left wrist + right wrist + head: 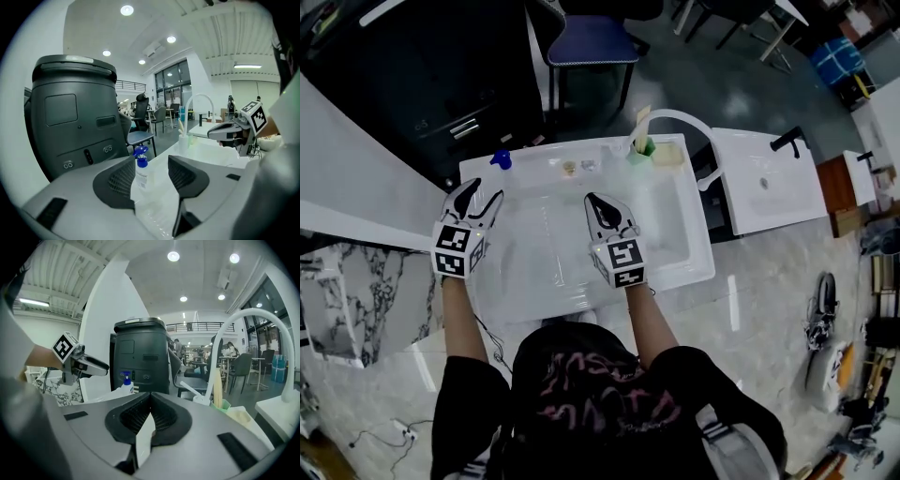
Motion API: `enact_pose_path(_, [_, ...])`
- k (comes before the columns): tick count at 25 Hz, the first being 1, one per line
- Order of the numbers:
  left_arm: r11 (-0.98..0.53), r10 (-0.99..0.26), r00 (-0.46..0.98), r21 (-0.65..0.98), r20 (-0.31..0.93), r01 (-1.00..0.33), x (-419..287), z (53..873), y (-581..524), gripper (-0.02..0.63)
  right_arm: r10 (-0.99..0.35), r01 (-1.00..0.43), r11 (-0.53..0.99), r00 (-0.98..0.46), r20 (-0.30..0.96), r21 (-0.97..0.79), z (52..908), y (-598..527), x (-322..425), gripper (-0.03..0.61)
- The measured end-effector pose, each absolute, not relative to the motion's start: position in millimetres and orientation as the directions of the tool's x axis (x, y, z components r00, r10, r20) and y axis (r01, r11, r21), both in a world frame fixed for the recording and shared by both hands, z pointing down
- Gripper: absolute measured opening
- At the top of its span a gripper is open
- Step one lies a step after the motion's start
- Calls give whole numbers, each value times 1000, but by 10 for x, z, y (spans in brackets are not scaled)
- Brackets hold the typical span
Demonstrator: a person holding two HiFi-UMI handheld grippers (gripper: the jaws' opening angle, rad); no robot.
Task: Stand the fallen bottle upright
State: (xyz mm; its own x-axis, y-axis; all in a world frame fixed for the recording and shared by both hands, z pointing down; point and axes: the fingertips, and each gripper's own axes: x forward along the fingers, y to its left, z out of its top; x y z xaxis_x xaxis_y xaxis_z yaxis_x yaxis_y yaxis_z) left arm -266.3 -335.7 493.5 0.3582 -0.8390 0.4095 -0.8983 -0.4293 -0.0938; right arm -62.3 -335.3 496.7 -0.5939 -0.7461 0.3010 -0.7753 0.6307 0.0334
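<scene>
Blue-capped bottle upright beyond left gripper, jaws parted, empty; right gripper pinched together, empty; forearms outstretched.

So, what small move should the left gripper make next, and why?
Probably draw the left gripper back and away: the clear plastic bottle with a blue pump cap already stands upright on the white counter, and the open jaws do not touch it.

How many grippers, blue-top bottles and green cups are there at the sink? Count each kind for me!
Grippers: 2 (left gripper, right gripper)
Blue-top bottle: 1
Green cup: 1
Total: 4
</scene>
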Motion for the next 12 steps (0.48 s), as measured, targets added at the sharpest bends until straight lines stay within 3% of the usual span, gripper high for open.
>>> enact_pose_path(12, [-278,-931,249,-78,268,-957,-2348,4423,-2478,52,-754,-759,647,-624,206,71,4437,-2822,-400,12])
